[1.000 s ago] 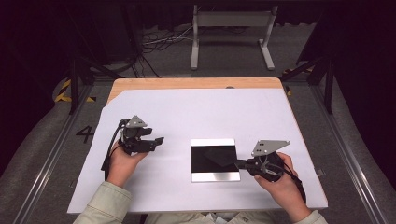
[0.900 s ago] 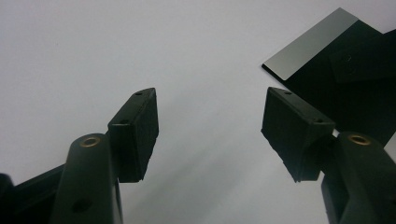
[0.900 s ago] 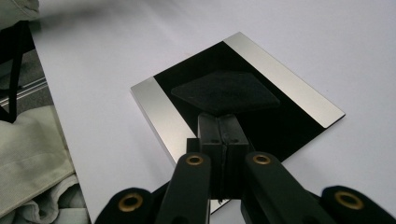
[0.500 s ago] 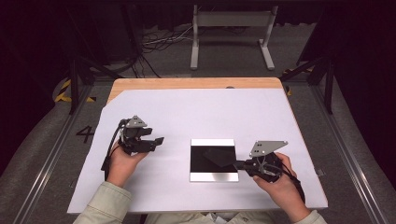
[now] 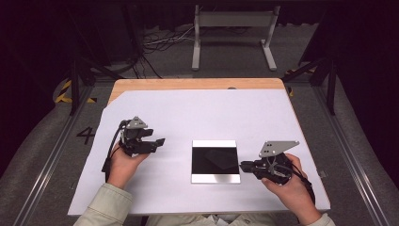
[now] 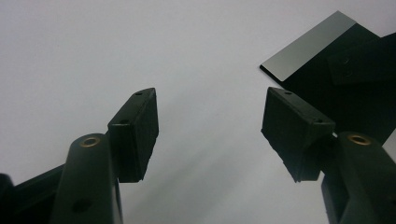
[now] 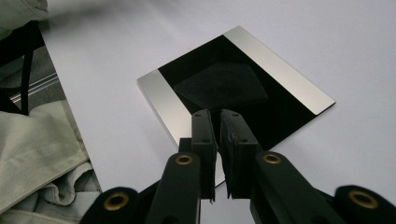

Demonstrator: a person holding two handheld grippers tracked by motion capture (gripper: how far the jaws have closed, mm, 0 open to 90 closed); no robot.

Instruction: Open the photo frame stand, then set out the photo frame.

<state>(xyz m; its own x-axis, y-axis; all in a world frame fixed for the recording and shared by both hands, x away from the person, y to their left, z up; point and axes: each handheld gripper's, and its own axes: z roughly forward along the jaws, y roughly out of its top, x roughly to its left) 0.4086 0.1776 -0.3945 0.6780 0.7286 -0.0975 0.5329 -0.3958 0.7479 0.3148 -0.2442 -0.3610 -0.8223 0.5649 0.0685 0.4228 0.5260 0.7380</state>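
Note:
A flat square plate [image 5: 215, 161] with a glossy black face and silver strips on two edges lies on the white table sheet [image 5: 211, 113], near the front middle. My right gripper [image 5: 243, 165] is shut with nothing between its jaws, its tips right at the plate's right edge. In the right gripper view the closed tips [image 7: 218, 121] hover over the near rim of the plate [image 7: 224, 84]. My left gripper [image 5: 157, 144] stands open, well left of the plate. Between its spread jaws [image 6: 210, 126] is bare sheet, with a corner of the plate [image 6: 303, 46] off to the right.
The sheet covers a wooden tabletop whose bare strip [image 5: 188, 84] shows at the far edge. A pale sleeve [image 7: 37, 140] lies by the near table edge. Beyond the table a metal stand [image 5: 233, 19] and cables sit on the dark floor.

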